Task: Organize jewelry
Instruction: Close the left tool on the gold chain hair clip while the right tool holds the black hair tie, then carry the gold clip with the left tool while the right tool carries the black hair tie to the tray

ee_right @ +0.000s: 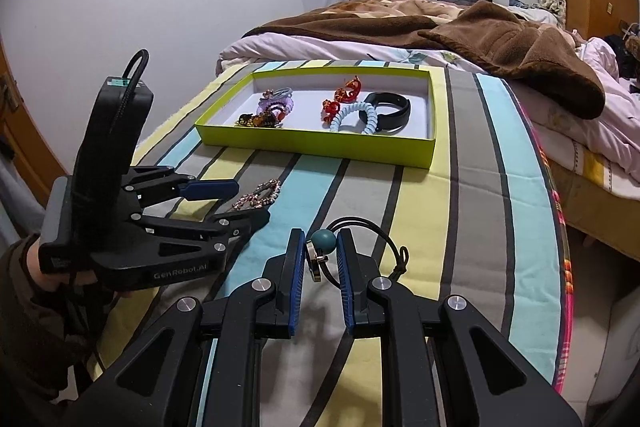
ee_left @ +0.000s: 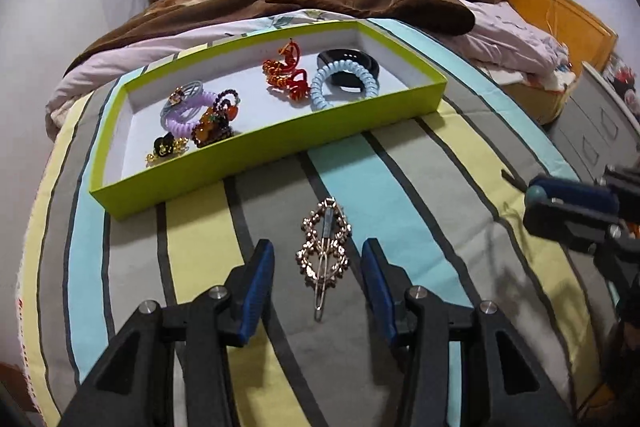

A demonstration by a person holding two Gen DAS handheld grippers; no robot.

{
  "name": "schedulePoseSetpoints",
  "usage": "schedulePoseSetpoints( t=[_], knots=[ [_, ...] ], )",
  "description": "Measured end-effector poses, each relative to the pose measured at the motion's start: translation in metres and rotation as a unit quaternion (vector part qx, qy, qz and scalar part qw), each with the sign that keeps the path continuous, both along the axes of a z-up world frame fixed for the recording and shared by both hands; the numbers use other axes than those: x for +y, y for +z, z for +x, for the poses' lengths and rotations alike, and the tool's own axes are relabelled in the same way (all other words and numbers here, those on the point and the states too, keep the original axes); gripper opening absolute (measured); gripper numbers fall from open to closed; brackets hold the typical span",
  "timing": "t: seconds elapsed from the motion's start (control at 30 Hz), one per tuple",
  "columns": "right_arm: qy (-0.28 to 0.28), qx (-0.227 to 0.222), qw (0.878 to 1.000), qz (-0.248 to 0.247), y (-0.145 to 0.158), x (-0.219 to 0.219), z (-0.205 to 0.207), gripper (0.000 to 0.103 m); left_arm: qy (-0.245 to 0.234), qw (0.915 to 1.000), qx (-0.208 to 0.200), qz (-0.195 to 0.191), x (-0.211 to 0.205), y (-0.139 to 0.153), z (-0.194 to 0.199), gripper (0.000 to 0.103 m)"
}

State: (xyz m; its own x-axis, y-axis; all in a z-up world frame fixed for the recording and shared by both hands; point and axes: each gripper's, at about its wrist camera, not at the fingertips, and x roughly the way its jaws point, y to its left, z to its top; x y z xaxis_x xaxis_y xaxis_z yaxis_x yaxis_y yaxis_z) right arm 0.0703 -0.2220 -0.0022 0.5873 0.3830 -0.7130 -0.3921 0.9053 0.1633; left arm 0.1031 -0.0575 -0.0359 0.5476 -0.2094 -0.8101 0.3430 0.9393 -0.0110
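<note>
Left wrist view: left gripper (ee_left: 318, 259) fingers apart, straddling a gold hair clip (ee_left: 324, 253) lying on the striped cover (ee_left: 400, 163); pads not touching it. Green tray (ee_left: 256, 155) beyond holds hair ties and a black band (ee_left: 352, 65). Right wrist view: right gripper (ee_right: 320, 247) clamped on a teal bead (ee_right: 322, 241) with black cord, held above the cover. "GenRobot.AI" reads on the left gripper's body. Bed with brown blanket (ee_right: 500, 39); window behind.

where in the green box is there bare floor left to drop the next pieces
In the green box, the widest bare patch lies between the purple hair tie cluster and the red clip. The blue coil tie end is crowded.
</note>
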Motion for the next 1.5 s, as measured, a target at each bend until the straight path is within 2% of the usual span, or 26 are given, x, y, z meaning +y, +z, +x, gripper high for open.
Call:
schedulePoseSetpoints(
  t=[0.07,0.1,0.13,0.33,0.8,0.93,1.1,1.3,1.43,1.5],
  knots=[
    [-0.001,0.0,1.0,0.002,0.0,-0.001,0.0,0.017,0.0,1.0,-0.006,0.001,-0.001,0.0,-0.001,0.042],
    [-0.002,0.0,1.0,0.004,0.0,-0.002,0.0,0.017,-0.001,1.0,-0.007,-0.001,-0.002,0.001,-0.001,0.032],
    [-0.004,0.0,1.0,0.005,0.0,-0.004,0.0,0.017,-0.003,1.0,-0.008,-0.003,-0.002,0.001,-0.002,0.029],
    [-0.006,-0.002,1.0,0.007,0.001,-0.008,0.004,0.017,0.004,0.9999,-0.012,-0.007,0.0,0.003,0.001,0.028],
    [-0.011,-0.017,1.0,0.017,0.014,-0.007,0.037,0.017,0.038,0.9948,-0.044,-0.084,0.038,0.041,0.012,0.028],
    [-0.017,-0.022,0.999,0.024,0.022,-0.008,0.054,0.017,0.044,0.9945,-0.064,-0.07,0.042,0.054,0.02,0.028],
    [-0.005,-0.03,0.999,0.02,0.035,0.002,0.084,0.017,0.069,0.9921,-0.07,-0.077,0.061,0.062,0.039,0.028],
    [0.028,-0.033,0.999,-0.007,0.04,0.034,0.129,0.017,0.094,0.991,-0.064,-0.071,0.075,0.056,0.07,0.028],
    [0.046,-0.03,0.998,-0.012,0.034,0.055,0.157,0.017,0.097,0.9919,-0.067,-0.048,0.074,0.049,0.082,0.029],
    [0.054,-0.021,0.998,-0.02,0.026,0.066,0.173,0.017,0.092,0.9924,-0.065,-0.049,0.073,0.045,0.085,0.029]
  ],
)
